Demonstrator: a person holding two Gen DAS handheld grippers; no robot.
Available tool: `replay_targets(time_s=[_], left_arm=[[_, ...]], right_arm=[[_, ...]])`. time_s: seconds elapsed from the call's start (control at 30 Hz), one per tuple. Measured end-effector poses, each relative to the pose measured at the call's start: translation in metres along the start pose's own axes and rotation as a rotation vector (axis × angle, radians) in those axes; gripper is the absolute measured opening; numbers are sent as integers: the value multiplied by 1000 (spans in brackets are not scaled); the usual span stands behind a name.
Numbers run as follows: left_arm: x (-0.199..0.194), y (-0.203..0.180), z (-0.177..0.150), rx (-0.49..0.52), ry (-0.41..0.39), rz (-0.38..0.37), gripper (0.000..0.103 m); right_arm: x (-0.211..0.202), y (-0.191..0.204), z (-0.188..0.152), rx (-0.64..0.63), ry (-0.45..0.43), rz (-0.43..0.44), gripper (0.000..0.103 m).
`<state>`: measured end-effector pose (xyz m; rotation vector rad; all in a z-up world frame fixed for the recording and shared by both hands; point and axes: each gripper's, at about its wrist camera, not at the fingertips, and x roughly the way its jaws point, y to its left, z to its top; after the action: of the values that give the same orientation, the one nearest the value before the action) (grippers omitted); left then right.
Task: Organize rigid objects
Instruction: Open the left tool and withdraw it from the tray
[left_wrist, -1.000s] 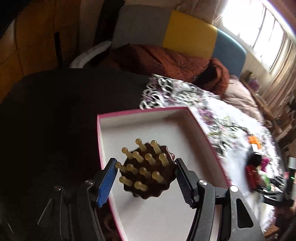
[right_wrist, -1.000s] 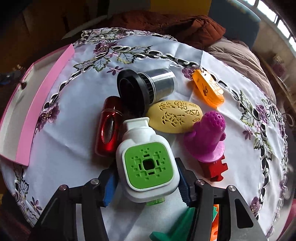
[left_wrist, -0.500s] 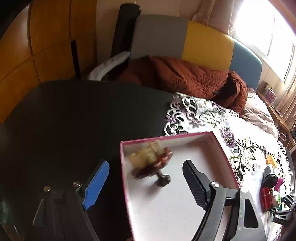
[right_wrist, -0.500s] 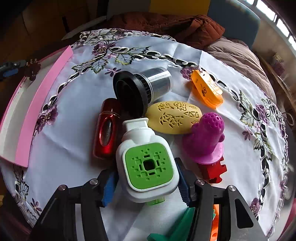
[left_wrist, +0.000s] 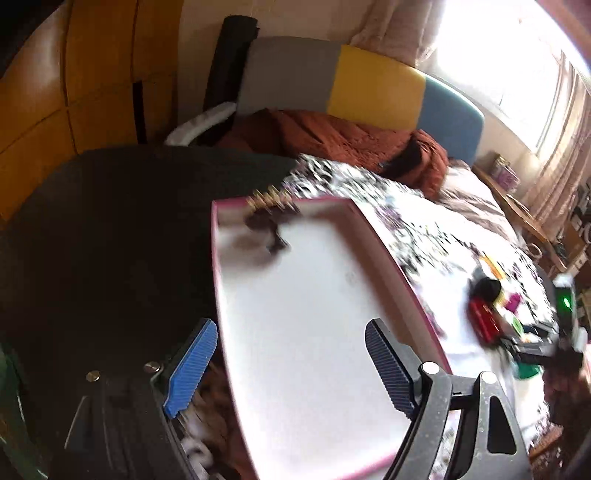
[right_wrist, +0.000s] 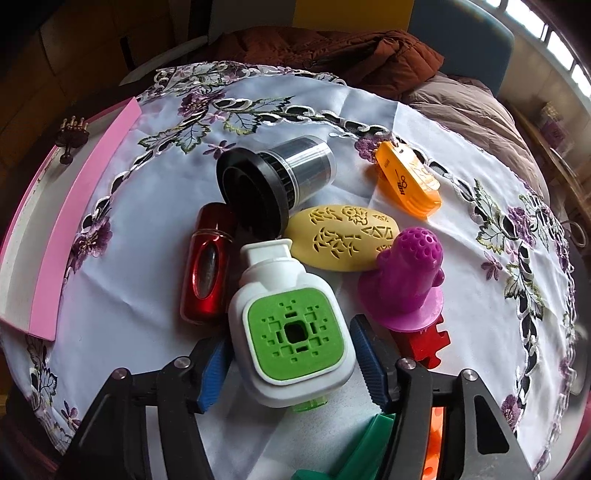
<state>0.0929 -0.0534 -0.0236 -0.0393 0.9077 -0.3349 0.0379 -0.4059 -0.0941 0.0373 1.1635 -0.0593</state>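
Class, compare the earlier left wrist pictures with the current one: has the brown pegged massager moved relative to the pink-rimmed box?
Yes. The brown pegged massager, earlier between the left gripper's jaws, now lies in the pink-rimmed box's far corner; the open jaws are empty.

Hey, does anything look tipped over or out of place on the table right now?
Yes: the black-capped jar lies on its side, resting against the red bottle. In the pink box, the brown massager sits tilted in the far corner.
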Motion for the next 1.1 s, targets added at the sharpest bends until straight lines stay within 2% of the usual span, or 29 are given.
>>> replay_targets(time_s=[0.17,0.23,0.33,0.7,0.93,1.03,1.1], left_arm=[[-14,-20,-22,32,-10,-11,84],[-20,-27,-28,60,-21,2,84],[-25,-32,-33,71,-18,5,84],[-31,-34,-45,94,-7,21,84],[-31,-35,-49,105,3,14,84],[-31,-35,-51,112,1,16,84],[-30,-33,-52,114,7,18,84]], right_arm=[[-1,0,0,-1,-10,-9,66],[-1,3,0,-17,-12,-10,58],[-3,10,-2,-52,-24,-29,55],[-3,6,-1,-15,-22,7,56],[-2,1,0,11,-17,22,63],[-4,-4,1,34,-19,53,71],[-6,-7,1,51,-24,67,73]])
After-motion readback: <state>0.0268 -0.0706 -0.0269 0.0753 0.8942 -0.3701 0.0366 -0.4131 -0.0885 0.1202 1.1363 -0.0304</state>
